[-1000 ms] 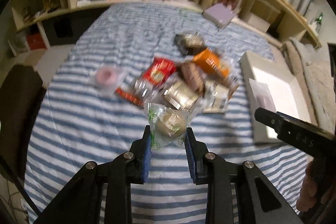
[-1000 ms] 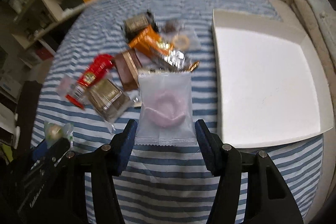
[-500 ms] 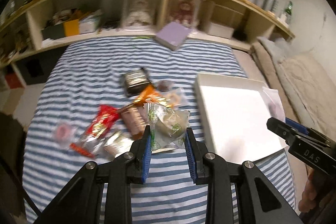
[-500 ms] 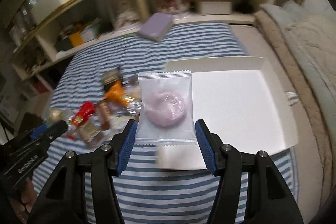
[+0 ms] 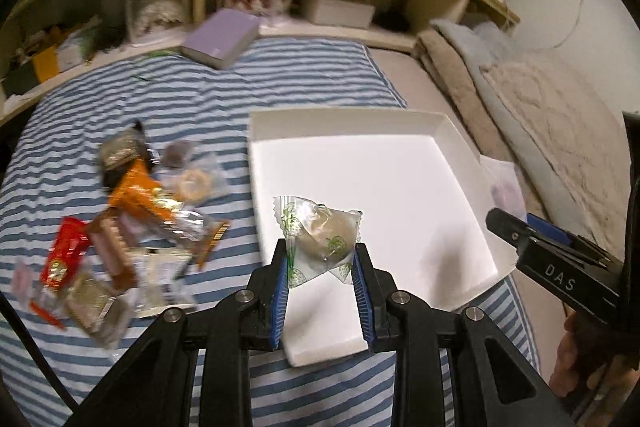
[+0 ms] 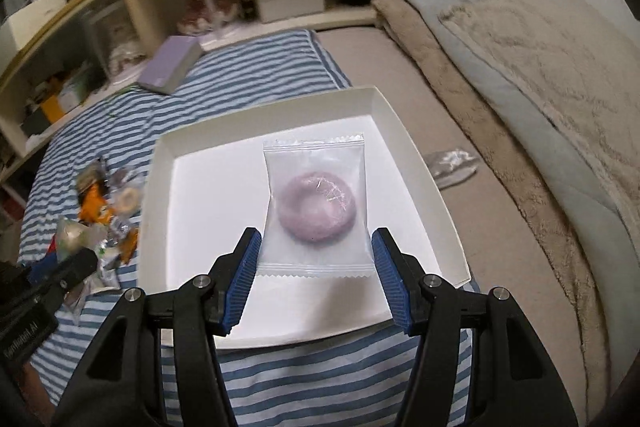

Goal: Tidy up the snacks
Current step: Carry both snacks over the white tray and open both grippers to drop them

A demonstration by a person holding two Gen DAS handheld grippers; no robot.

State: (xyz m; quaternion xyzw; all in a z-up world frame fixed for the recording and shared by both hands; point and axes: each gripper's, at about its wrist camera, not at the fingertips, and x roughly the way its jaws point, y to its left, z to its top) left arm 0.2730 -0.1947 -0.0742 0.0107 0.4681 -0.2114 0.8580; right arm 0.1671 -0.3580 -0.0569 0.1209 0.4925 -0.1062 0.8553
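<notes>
Left gripper (image 5: pixel 321 265) clamped on green-printed sweet (image 5: pixel 320 241); right gripper (image 6: pixel 316 269) clamped on pink doughnut packet (image 6: pixel 315 213), both above white tray (image 6: pixel 200 187); snack pile (image 5: pixel 128 223) at nine o'clock.

A clear packet printed with green leaves (image 5: pixel 320 241), a pale round sweet inside, is hanging tilted above the near left part of the white tray (image 5: pixel 460 131). A flat clear packet with a pink ring-shaped treat (image 6: pixel 315 213) is sitting upright over the tray's middle. The remaining snacks (image 5: pixel 136 223) are lying heaped on the striped cover, just left of the tray.
</notes>
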